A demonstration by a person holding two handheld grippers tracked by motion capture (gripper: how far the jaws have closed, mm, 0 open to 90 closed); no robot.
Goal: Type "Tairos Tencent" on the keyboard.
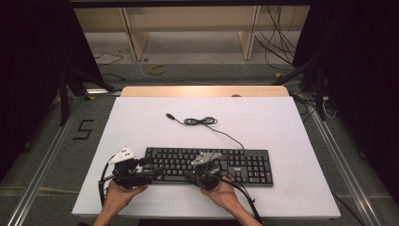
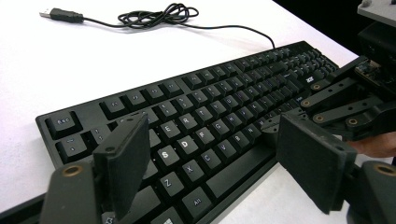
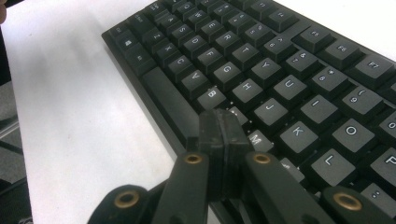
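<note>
Left gripper (image 1: 149,172): fingers (image 2: 122,161) wide, empty, hovering over keyboard's (image 1: 235,162) left end near S/D keys. Keyboard flat on white desk (image 1: 141,122), cable (image 1: 202,121) coiled behind. Right gripper (image 3: 223,122): fingers pressed together, holding nothing, tips at keys near N. Step judged: key pressing. Next: right tip needs straight-down push on single key.

A white bench (image 1: 141,122) is standing on grey floor (image 1: 197,70). Beyond it, a wooden shelf frame (image 1: 188,23) is rising, loose black cables (image 1: 277,42) are trailing down, and a yellow-green cord (image 1: 157,69) is lying coiled.
</note>
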